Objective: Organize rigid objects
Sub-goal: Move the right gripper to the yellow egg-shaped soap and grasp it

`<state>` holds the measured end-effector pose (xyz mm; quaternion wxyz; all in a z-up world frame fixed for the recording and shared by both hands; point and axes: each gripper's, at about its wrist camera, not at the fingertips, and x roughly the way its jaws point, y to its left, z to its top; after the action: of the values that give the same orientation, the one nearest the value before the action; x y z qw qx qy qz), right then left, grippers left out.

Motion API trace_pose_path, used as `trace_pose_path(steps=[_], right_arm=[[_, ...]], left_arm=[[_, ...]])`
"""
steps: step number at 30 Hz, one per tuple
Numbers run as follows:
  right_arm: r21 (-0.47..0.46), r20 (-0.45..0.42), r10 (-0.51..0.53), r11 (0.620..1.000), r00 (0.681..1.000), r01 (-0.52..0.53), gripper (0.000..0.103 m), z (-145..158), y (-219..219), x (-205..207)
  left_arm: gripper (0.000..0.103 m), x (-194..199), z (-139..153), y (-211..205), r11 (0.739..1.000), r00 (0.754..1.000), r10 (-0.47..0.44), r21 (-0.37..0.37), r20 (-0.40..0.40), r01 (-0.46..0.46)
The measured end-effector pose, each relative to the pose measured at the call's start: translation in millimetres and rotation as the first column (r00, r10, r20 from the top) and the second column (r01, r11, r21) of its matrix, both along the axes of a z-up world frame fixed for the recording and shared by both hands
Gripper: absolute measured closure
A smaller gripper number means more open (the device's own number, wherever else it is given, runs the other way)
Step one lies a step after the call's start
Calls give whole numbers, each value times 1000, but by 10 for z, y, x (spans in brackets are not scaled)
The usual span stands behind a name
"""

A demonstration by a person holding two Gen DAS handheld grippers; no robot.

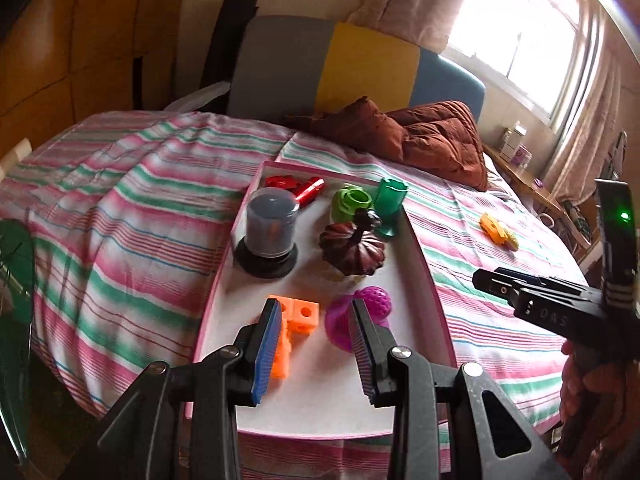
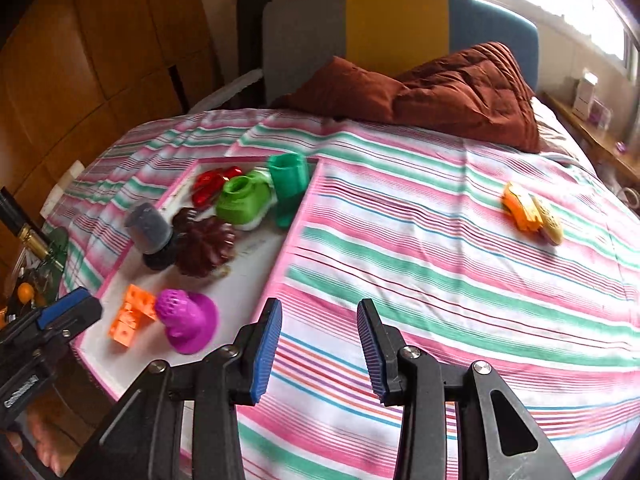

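Observation:
A white tray with a pink rim (image 1: 430,280) (image 2: 120,256) lies on the striped bed. It holds an orange block piece (image 1: 296,316) (image 2: 134,316), a purple perforated piece (image 1: 370,308) (image 2: 188,320), a dark brown pumpkin (image 1: 352,250) (image 2: 204,246), a grey capped canister (image 1: 270,228) (image 2: 150,232), a light green piece (image 1: 350,202) (image 2: 244,200), a dark green cup (image 1: 390,204) (image 2: 288,184) and red pieces (image 1: 298,188) (image 2: 212,184). An orange and yellow toy (image 1: 498,230) (image 2: 530,212) lies alone on the bedspread. My left gripper (image 1: 314,348) is open and empty above the tray's near end. My right gripper (image 2: 320,348) is open and empty over the bedspread.
Brown pillows (image 2: 440,92) lie at the head of the bed before a grey, yellow and blue headboard (image 2: 396,28). A wooden side table (image 1: 532,184) with small items stands at the right under the window. A green object (image 1: 16,280) is at the left bedside.

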<state>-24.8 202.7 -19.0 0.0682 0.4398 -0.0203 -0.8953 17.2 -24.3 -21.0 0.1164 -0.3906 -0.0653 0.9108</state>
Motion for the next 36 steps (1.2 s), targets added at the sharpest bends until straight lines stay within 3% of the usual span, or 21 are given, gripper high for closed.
trace_pose_path(steps=[14, 21, 25, 32, 36], right_arm=[[52, 67, -116, 992, 991, 113, 62, -350, 720, -93], [90, 92, -198, 978, 976, 190, 58, -525, 1264, -139], [86, 64, -258, 964, 964, 252, 58, -528, 1661, -213], [-40, -11, -414, 910, 910, 413, 58, -214, 2373, -749], [-34, 1, -438, 899, 899, 438, 58, -215, 2527, -1176]], left_arm=[[68, 4, 133, 585, 989, 989, -144, -40, -29, 143], [68, -64, 156, 1009, 970, 971, -240, -30, 6, 241], [68, -69, 177, 1237, 957, 957, -290, -31, 18, 290], [68, -48, 223, 1511, 939, 939, -344, -22, 22, 344], [68, -36, 192, 1598, 933, 934, -356, -38, 37, 358]])
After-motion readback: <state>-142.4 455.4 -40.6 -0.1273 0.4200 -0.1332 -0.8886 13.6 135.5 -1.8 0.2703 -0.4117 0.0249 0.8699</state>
